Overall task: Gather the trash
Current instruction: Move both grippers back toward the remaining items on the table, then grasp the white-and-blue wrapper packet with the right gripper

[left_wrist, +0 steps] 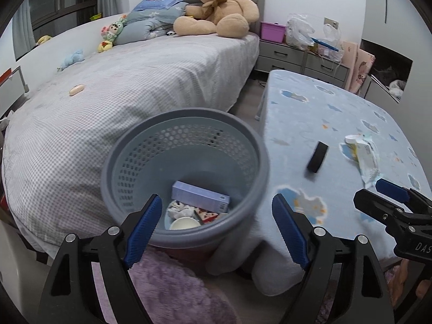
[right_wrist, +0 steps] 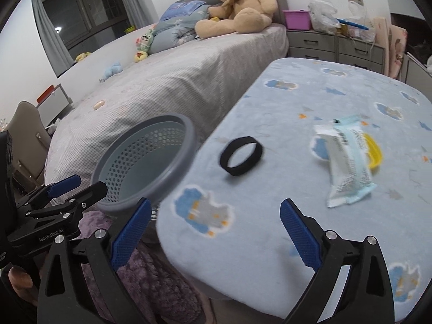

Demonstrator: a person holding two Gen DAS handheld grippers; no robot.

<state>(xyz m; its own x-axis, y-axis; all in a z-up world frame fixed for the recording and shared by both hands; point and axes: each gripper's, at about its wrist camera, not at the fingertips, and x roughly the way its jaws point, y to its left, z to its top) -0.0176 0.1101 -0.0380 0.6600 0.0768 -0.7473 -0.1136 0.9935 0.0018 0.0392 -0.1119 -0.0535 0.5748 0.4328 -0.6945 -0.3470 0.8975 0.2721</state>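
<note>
Right wrist view: black ring [right_wrist: 241,155] lies on the table [right_wrist: 270,86] beyond the right gripper [right_wrist: 216,236], fingers spread, empty.

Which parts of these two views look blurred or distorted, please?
Left wrist view: the gray basket rim and black ring are smeared; fisheye bends the bed. Right wrist view: the white wrapper and blue tablecloth edge are soft.

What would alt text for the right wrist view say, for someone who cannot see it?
An open, empty right gripper hovers over a blue cloud-print table holding a black ring and a crumpled wrapper. A grey perforated bin stands to the table's left, with the bed behind it.
</note>
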